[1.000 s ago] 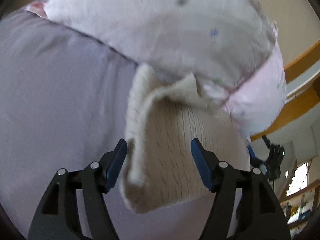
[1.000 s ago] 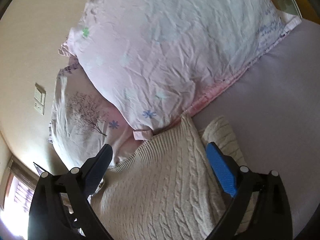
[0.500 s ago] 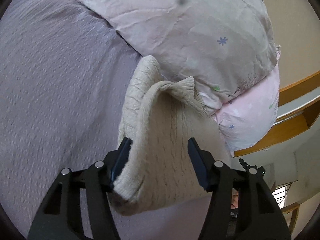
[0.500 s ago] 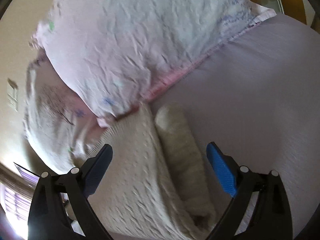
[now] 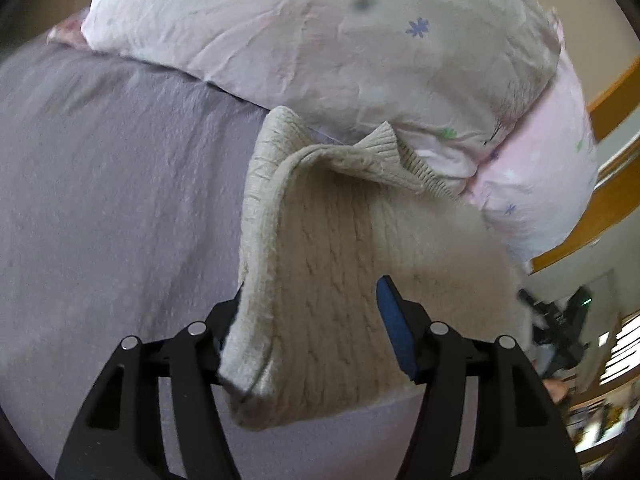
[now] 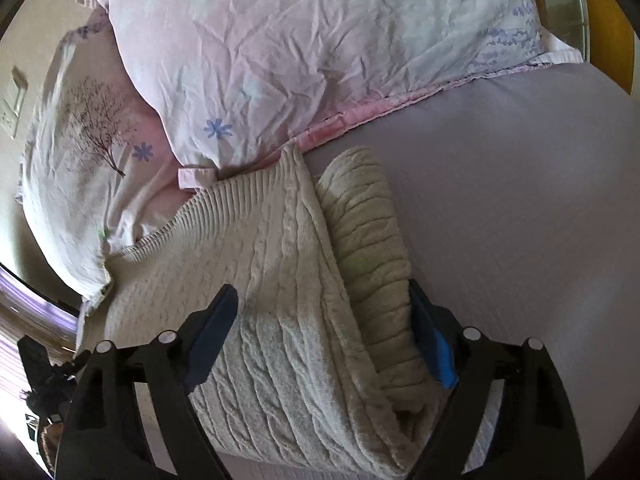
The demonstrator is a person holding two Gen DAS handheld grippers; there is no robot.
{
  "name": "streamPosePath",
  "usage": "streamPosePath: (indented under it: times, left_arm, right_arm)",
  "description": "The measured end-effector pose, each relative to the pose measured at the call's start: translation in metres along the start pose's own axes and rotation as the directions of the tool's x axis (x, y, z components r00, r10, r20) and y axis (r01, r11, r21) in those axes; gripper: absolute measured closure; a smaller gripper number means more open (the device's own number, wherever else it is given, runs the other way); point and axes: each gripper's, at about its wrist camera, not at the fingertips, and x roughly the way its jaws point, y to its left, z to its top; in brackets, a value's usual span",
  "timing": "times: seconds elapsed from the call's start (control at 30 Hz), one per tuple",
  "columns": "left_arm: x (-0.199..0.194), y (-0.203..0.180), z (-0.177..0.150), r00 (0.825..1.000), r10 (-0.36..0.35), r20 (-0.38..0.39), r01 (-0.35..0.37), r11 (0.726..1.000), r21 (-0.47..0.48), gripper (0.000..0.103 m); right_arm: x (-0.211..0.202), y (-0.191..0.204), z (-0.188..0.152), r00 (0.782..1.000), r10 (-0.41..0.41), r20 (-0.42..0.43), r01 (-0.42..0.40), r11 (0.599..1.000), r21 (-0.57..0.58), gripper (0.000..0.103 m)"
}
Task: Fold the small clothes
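Left gripper (image 5: 308, 332): jaws stood apart, straddling a folded corner of the sweater, no clamp visible.
Right gripper (image 6: 328, 336): jaws spread wide around the other folded edge, nothing pinched.
Sweater (image 5: 340, 280): cream cable-knit, folded, lay on the lilac bedsheet (image 5: 120, 208), its ribbed hem touching the pillows.
Pillows (image 6: 288, 52): pale pink, flower-printed, stacked behind the sweater.

Bed sheet (image 6: 520, 184), lavender, finely textured. Two pale pink floral pillows (image 6: 304, 40) stacked at its head. Cream wall behind, switch plate (image 6: 12, 100) on it. Orange wooden rail (image 5: 612, 100) beside. Daylit window with blinds (image 5: 624, 344) at edge.
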Motion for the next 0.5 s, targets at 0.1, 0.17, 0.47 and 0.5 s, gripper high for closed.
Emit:
streamPosePath:
  times: [0.1,0.17,0.47,0.5]
  left_arm:
    - [0.001,-0.007,-0.005,0.997,0.077,-0.009,-0.076,0.995,0.059,0.040]
    - [0.001,-0.007,-0.005,0.997,0.081,-0.006,-0.081,0.996,0.044,0.045]
    - [0.007,0.029,-0.007,0.988,-0.154,-0.031,0.146,0.973,-0.177,0.086]
    - [0.007,0.032,-0.008,0.983,-0.179,-0.031,0.170,0.966,-0.192,0.086]
  right_arm:
    - [-0.002,-0.002,0.001,1.000,0.021,-0.010,-0.021,1.000,-0.005,0.015]
    - [-0.002,-0.004,0.001,0.999,0.043,-0.006,-0.043,0.999,0.002,0.012]
    - [0.003,0.009,-0.004,0.998,0.035,-0.053,-0.040,0.995,-0.093,0.066]
    - [0.003,0.004,-0.003,0.996,0.069,-0.060,-0.073,0.995,-0.068,0.067]
